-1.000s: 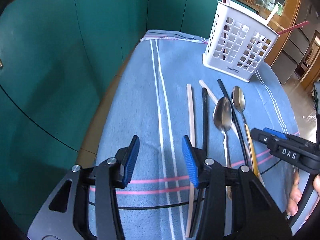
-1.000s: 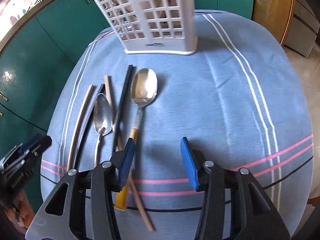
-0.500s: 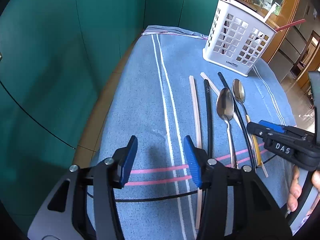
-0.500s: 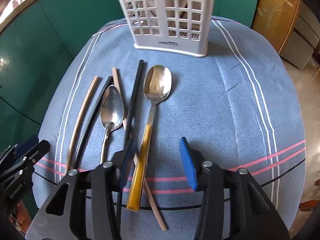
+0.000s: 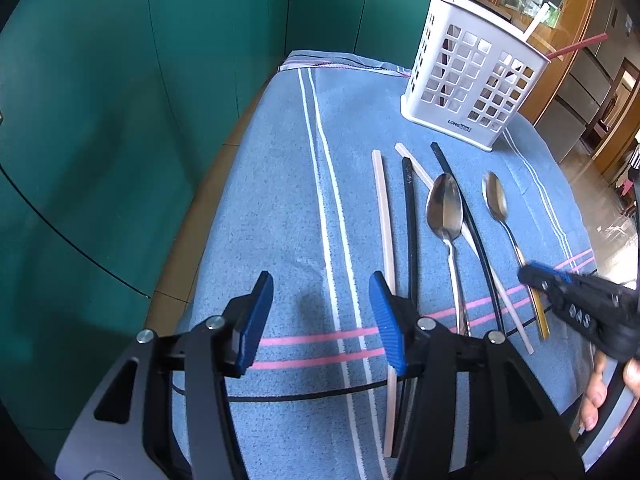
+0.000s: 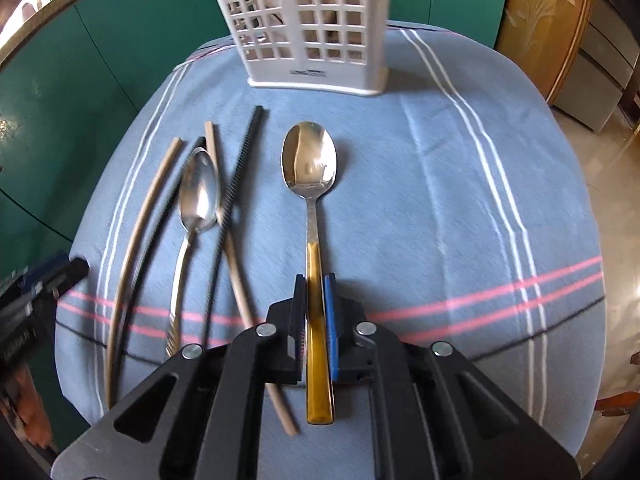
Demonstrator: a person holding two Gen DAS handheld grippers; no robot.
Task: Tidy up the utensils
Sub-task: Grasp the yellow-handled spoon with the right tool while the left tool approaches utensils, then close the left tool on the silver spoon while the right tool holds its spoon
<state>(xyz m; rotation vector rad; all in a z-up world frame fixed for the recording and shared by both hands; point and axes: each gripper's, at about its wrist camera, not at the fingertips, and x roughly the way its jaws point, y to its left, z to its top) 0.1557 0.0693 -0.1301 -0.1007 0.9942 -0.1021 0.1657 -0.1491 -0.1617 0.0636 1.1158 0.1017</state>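
Observation:
My right gripper (image 6: 316,292) is shut on the amber handle of a steel spoon (image 6: 309,160), whose bowl points at the white utensil basket (image 6: 312,20). This spoon also shows in the left wrist view (image 5: 496,200), with the right gripper (image 5: 538,278) on its handle. An all-steel spoon (image 6: 198,196) lies to the left among beige and black chopsticks (image 6: 236,188). My left gripper (image 5: 320,296) is open and empty above the blue cloth, left of the beige chopstick (image 5: 384,216) and steel spoon (image 5: 445,208). The basket (image 5: 472,84) stands at the back right.
A blue striped cloth (image 5: 280,200) covers the small table, whose edges drop off on all sides. Teal cabinets (image 5: 100,100) stand to the left and behind. Red and white sticks (image 5: 576,46) stand in the basket. A wooden cupboard (image 6: 540,20) is at the right.
My right gripper has moved over the amber handle and shut on it. The spoon has shifted right, away from the chopsticks. My left gripper has drawn back a little, still open.

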